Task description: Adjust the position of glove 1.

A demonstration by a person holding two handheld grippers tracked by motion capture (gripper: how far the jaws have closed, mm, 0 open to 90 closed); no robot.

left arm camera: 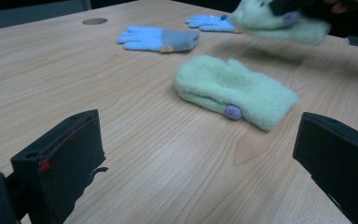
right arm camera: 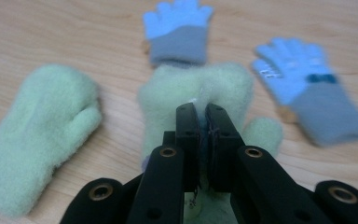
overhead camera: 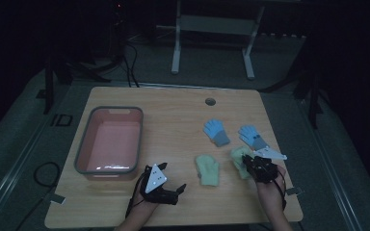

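My right gripper (right arm camera: pixel 204 116) is shut on a pale green mitten (right arm camera: pixel 177 88), pinching its cuff end. In the left gripper view that mitten (left arm camera: pixel 275 21) hangs just above the table with a shadow under it. A second green mitten (overhead camera: pixel 207 170) lies flat to its left, and it also lies ahead of my left gripper's jaws (left arm camera: pixel 235 91). Two blue gloves with grey cuffs (overhead camera: pixel 217 132) (overhead camera: pixel 253 136) lie farther back on the table. My left gripper (overhead camera: pixel 179 188) rests near the front edge, open, with nothing between its jaws.
A grey-rimmed pink basin (overhead camera: pixel 84 144) stands on the left half of the wooden table. A round cable hole (overhead camera: pixel 210 101) sits near the far edge. Beyond the table are a white desk frame and cables on the floor.
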